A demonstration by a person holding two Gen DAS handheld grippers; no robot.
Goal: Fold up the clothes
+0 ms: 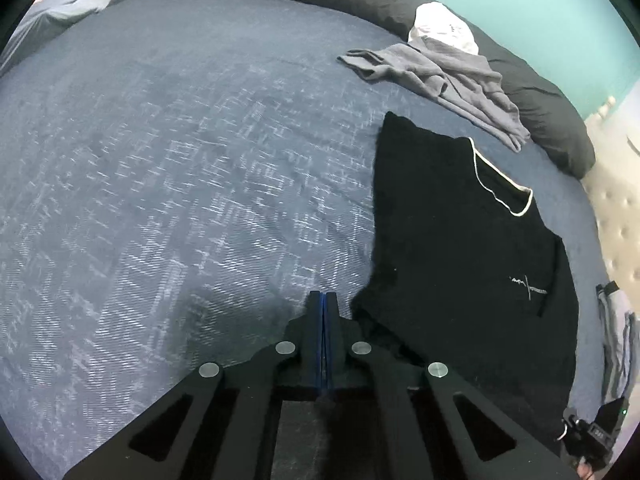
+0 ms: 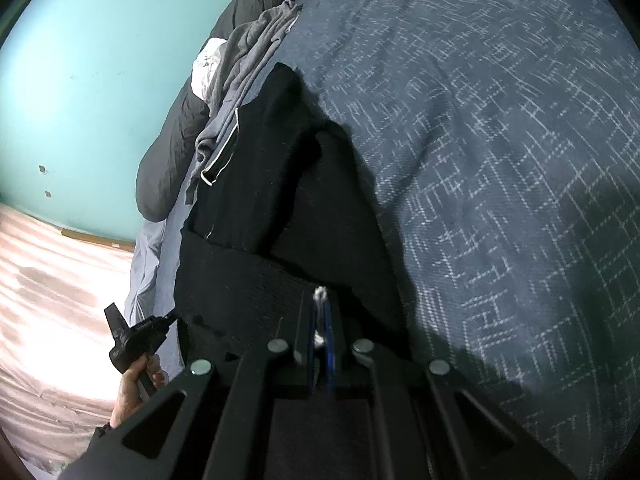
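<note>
On the blue woven bed point(image 1: 180, 160), my right hand-held gripper point(image 2: 320, 296) is clamped on the black white-trimmed T-shirt point(image 1: 460, 240), left hand-held gripper point(image 1: 323, 298) together, mid-fold; next, I'd judge, lay that edge flat.

We cannot read the small white print on the black shirt point(image 1: 529, 285). The white garment point(image 1: 444, 28) lies partly buried under the grey clothes point(image 1: 452, 80). The right gripper point(image 2: 320, 294) pinches something white, too blurred for us to identify.
</note>
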